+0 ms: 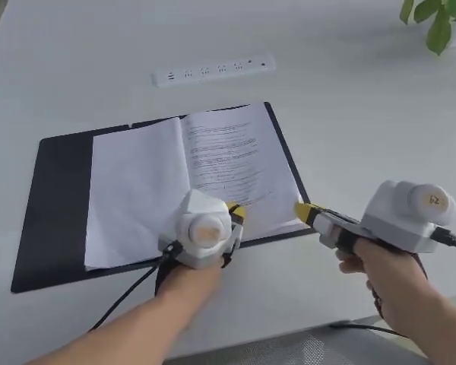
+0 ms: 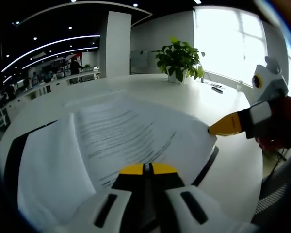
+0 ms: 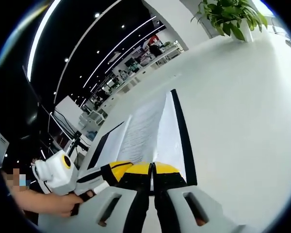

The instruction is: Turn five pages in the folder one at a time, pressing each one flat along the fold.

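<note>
While closed left tongs (image 1: 235, 213) hover over the page (image 1: 220, 156), closed right tongs (image 1: 304, 211) touch its edge.

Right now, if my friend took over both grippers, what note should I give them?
Left gripper: shut, over the page near its lower edge.
Right gripper: shut, tip at that page's lower right corner; whether it pinches, I cannot tell.
Folder: open, a blank sheet lying left of the fold.
Left to do: turn and press pages; the count so far is unclear.
</note>
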Demonstrator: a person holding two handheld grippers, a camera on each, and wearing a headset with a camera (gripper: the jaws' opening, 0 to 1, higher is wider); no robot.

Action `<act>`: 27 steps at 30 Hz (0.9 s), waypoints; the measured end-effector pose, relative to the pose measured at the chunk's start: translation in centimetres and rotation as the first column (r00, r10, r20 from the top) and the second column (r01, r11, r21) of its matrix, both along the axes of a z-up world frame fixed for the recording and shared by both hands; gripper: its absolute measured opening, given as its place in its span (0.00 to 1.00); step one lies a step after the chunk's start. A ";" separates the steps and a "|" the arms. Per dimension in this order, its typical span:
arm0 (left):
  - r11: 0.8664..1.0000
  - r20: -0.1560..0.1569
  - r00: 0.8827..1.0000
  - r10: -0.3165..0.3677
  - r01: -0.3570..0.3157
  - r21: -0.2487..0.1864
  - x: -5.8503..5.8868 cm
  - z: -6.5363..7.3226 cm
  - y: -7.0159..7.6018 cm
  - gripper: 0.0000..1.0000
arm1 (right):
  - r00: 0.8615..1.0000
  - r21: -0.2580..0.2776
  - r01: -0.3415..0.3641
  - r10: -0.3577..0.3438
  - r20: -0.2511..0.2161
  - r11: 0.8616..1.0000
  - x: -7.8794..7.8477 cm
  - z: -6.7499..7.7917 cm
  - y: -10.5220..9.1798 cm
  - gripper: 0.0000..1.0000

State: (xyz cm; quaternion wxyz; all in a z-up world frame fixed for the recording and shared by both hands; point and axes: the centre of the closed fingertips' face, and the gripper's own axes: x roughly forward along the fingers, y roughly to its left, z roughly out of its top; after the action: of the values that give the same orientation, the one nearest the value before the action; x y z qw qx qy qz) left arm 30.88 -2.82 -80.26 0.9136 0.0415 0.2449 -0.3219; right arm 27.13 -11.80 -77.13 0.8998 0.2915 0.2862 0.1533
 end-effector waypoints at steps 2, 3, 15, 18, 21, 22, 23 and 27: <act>1.000 0.007 1.000 0.004 -0.004 -0.003 -0.1 0.6 0.7 0.06 | 1.000 0.006 -0.005 0.005 0.015 1.000 0.1 0.6 0.4 0.00; 1.000 0.007 1.000 0.006 -0.006 -0.012 -0.1 0.8 0.8 0.07 | 1.000 0.018 -0.010 0.010 0.024 1.000 0.1 1.1 0.6 0.00; 0.998 0.089 0.995 0.046 -0.042 -0.049 0.1 5.8 4.9 0.10 | 0.983 0.085 -0.102 0.087 0.160 0.991 0.3 6.3 4.5 0.00; 0.996 0.101 0.993 0.067 -0.061 -0.062 0.0 6.8 6.5 0.10 | 0.970 0.093 -0.151 0.129 0.206 0.984 0.3 7.9 6.4 0.00; 0.994 0.116 0.989 0.094 -0.087 -0.069 -0.1 7.7 8.3 0.10 | 0.958 0.098 -0.192 0.165 0.234 0.976 0.1 9.1 8.3 0.00; 0.993 0.118 0.988 0.100 -0.092 -0.068 -0.2 7.8 8.8 0.10 | 0.956 0.093 -0.201 0.174 0.236 0.975 0.1 9.1 8.7 0.00; 0.993 0.121 0.987 0.109 -0.102 -0.066 -0.3 8.0 9.4 0.10 | 0.951 0.088 -0.219 0.192 0.244 0.972 0.0 9.2 9.3 0.00; 0.987 0.144 0.978 0.152 -0.144 -0.065 -0.6 8.9 12.4 0.10 | 0.932 0.087 -0.277 0.245 0.268 0.957 -0.4 10.4 12.5 0.00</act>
State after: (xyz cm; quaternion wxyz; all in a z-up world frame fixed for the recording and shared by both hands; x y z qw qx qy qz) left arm 30.25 9.59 -71.37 0.9515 0.0221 0.1698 -0.2557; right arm 26.78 0.66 -66.76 0.8807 0.2838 0.1946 0.3254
